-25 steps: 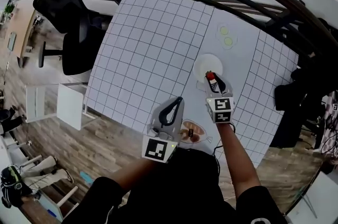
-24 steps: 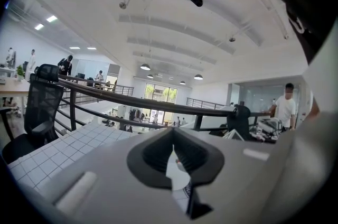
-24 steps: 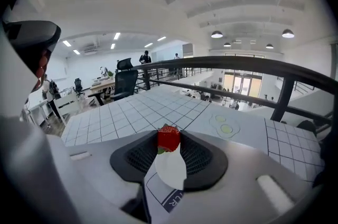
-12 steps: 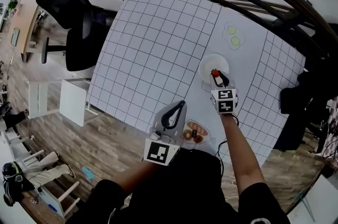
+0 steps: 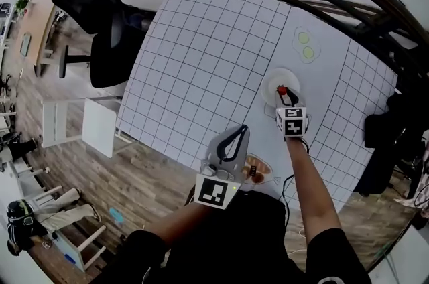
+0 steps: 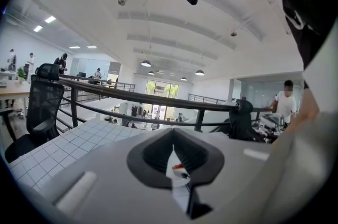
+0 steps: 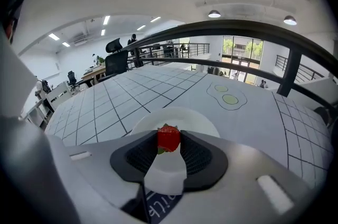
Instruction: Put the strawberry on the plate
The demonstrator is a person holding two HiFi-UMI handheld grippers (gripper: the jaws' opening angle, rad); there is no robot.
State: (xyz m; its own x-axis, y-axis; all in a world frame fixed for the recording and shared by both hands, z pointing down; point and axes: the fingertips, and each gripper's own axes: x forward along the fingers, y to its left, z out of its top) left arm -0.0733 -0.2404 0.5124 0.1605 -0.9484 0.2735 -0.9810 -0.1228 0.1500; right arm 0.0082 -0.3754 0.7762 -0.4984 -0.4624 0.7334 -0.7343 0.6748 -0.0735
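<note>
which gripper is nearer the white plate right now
Right. The right gripper holds the strawberry just over the plate; the left gripper hangs back toward the person, well short of it.

Black short sleeves (image 5: 328,256), checker-marked cubes (image 5: 292,122), grey jaws

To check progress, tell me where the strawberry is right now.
The strawberry is clamped between the jaws of the right gripper, low over the white plate. In the head view that is right of centre on the gridded table.
</note>
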